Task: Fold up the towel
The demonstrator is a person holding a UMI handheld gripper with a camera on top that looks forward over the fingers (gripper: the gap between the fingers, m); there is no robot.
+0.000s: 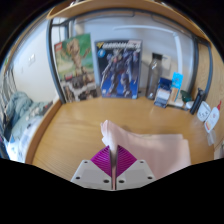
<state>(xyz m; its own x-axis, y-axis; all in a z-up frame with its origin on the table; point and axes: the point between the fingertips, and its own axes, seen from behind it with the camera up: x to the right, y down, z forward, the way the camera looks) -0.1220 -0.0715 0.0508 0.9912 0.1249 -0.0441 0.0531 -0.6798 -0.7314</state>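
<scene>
A pale pink towel (150, 150) lies on the wooden table (70, 125) just ahead of my fingers. One corner of it is lifted into a thin upright fold (108, 133) that runs down between my two magenta pads (101, 160). My gripper (112, 168) is shut on that fold, the pads pressed together with the cloth pinched between them. The rest of the towel spreads flat to the right of the fingers.
Two posters (75, 65) lean against the wall at the back of the table. A grey box, a blue item and small objects (172, 88) stand at the back right. A white thing (210, 122) sits at the right edge. Bare wood lies to the left.
</scene>
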